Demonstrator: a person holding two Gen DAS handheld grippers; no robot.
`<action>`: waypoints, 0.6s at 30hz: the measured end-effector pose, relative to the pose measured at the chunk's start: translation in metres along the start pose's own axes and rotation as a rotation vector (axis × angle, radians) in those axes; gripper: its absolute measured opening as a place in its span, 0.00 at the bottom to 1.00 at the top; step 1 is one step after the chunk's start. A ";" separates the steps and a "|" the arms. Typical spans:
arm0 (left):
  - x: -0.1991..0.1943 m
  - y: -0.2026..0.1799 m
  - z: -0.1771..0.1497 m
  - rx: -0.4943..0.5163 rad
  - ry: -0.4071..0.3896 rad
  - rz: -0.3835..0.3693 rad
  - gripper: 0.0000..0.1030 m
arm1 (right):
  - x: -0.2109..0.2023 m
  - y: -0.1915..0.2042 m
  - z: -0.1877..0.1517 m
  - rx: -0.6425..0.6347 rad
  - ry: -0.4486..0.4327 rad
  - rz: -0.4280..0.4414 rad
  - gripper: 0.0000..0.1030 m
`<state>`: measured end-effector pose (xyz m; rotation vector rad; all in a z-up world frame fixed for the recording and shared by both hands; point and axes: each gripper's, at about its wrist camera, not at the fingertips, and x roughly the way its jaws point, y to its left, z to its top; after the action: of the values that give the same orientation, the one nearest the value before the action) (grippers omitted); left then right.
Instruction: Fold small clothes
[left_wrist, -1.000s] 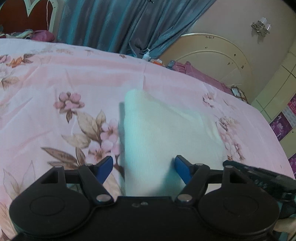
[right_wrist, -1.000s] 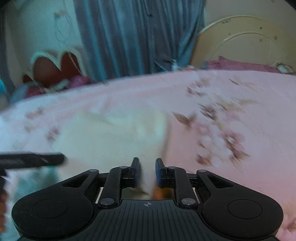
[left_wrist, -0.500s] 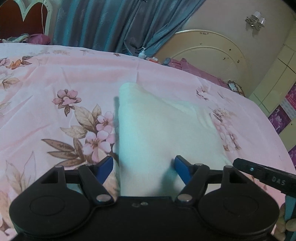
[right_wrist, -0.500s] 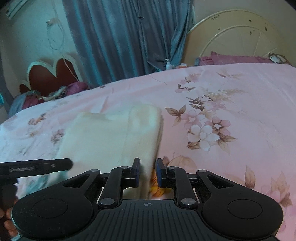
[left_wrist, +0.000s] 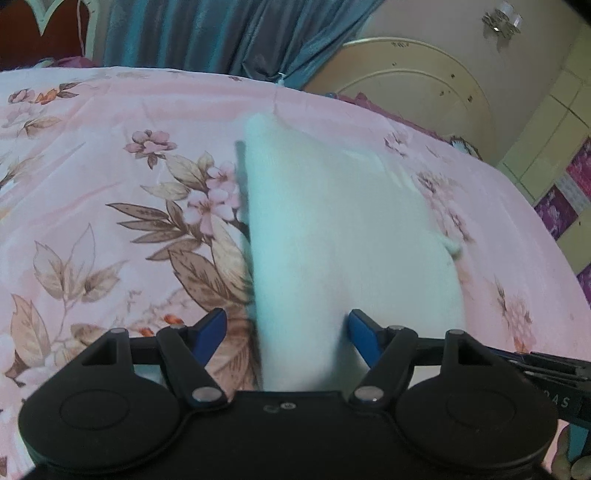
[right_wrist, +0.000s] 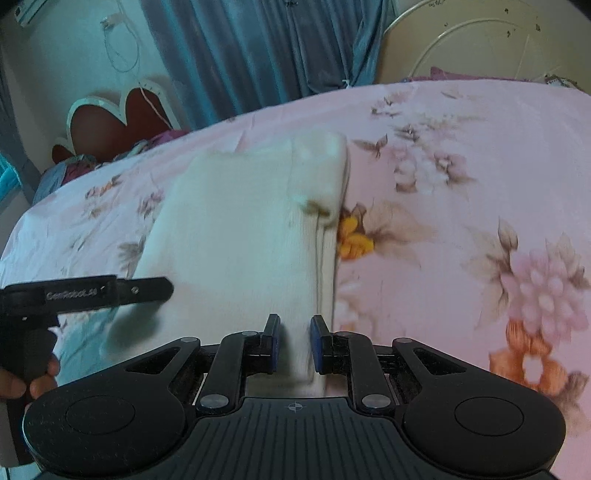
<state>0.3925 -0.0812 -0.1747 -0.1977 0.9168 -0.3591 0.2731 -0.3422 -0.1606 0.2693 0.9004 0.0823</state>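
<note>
Holding both grippers low over the folded white garment, we level them. Our left gripper gapes wide astride its near edge, empty. Our right gripper pinches its near right fold, jaws slightly parted.

Two low, close wrist views along their tongs across the bed, both sharing the white garment.

**Bed with one folded garment**

The bed wears a pink floral sheet. A folded white garment lies flat on it, reaching forward from between the left fingers; its edge runs between the right fingers.
</note>
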 end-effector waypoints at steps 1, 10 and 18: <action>0.000 -0.002 -0.002 0.009 0.004 -0.001 0.69 | 0.000 0.001 -0.002 -0.002 0.005 -0.002 0.16; 0.000 -0.010 -0.007 0.038 0.013 0.007 0.68 | -0.002 -0.003 -0.006 0.031 0.022 -0.019 0.16; 0.001 -0.015 -0.008 0.038 0.023 0.026 0.68 | -0.005 0.008 -0.010 -0.045 0.013 -0.045 0.04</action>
<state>0.3832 -0.0959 -0.1749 -0.1468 0.9336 -0.3552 0.2628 -0.3333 -0.1606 0.2068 0.9158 0.0621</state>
